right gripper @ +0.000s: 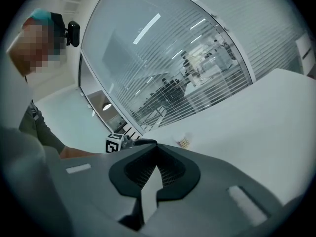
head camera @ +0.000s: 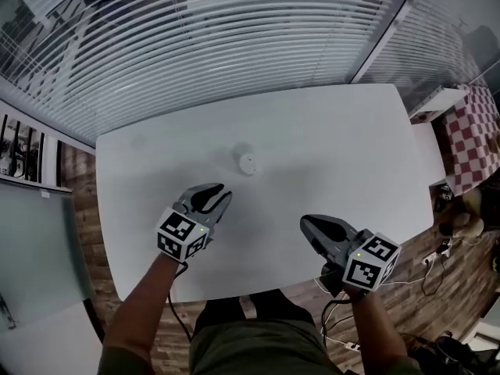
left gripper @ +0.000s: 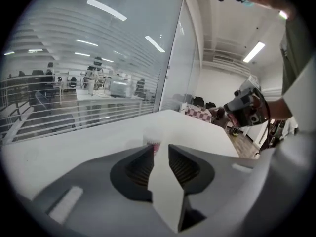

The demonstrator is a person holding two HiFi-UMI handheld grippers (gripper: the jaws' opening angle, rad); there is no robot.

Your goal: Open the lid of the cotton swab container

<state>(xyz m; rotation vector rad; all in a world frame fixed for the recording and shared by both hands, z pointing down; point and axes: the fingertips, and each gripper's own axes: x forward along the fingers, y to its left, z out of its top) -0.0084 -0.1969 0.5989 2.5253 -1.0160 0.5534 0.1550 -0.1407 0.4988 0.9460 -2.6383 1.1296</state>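
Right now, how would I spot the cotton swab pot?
Find the big white rectangular table beside the slatted window blinds. Near its middle, ahead of the left gripper and the right gripper, stands a small round clear plastic cotton swab container. It is tiny, pale and lidded, unlike the dark grey grippers.

Open tabletop (head camera: 328, 139) surrounds container (head camera: 248, 162) (apparently).
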